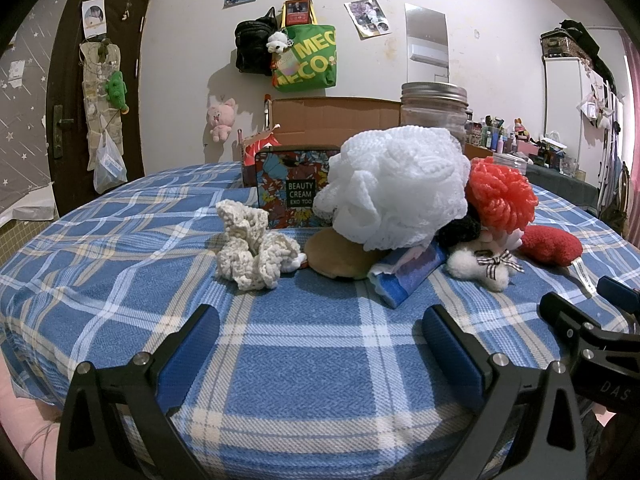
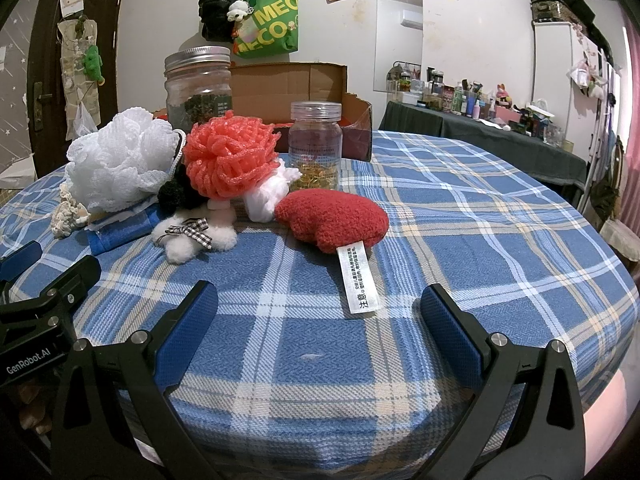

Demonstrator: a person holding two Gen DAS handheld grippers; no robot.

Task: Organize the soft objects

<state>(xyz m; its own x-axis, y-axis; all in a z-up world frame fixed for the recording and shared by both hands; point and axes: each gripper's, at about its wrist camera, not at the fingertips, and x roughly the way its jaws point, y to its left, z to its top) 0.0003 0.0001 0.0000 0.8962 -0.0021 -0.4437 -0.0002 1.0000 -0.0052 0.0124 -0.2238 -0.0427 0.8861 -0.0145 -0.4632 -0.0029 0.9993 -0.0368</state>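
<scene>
You are at the start: nothing is picked up, and both your left gripper (image 1: pixel 320 344) and right gripper (image 2: pixel 320 324) hang over the plaid cloth (image 1: pixel 304 364) with jaws wide and empty. The soft things sit heaped ahead: white bath pouf (image 1: pixel 394 188), coral pouf (image 2: pixel 232 152), red heart cushion (image 2: pixel 334 218), crocheted scrunchie (image 1: pixel 250 246). Probably reach for an outlying piece first. Only the left view shows the floral pouch (image 1: pixel 286 186); only the right shows the small capsule jar (image 2: pixel 315 142).

Left tool (image 1: pixel 320 344) and right tool (image 2: pixel 320 320) level, side by side, jaws spread, empty.
</scene>
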